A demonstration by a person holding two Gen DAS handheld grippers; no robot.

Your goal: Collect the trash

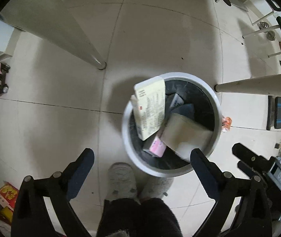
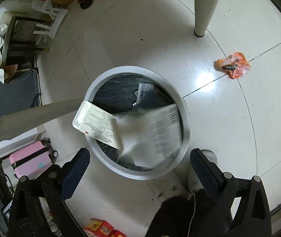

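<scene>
Left wrist view. Dark-padded jaws of the left gripper [image 1: 141,169] stand spread wide with nothing between them, above grey slippers [image 1: 121,179]. Beyond, a printed cream carton [image 1: 150,108] hangs tilted over the white rim of the round waste bin [image 1: 126,138], only partly above its black liner; a second pale box [image 1: 185,134], blurred, and a pink packet [image 1: 157,147] lie within. Risk: the carton may catch the rim and tip onto the floor tiles.

Right wrist view. Jaws of the right gripper [image 2: 139,169] are likewise spread and empty. A blurred white package [image 2: 150,134] overlaps the bin's near rim [image 2: 185,106]. An orange wrapper [image 2: 234,64] lies on the floor well apart from the bin, uncollected and easily overlooked.
</scene>
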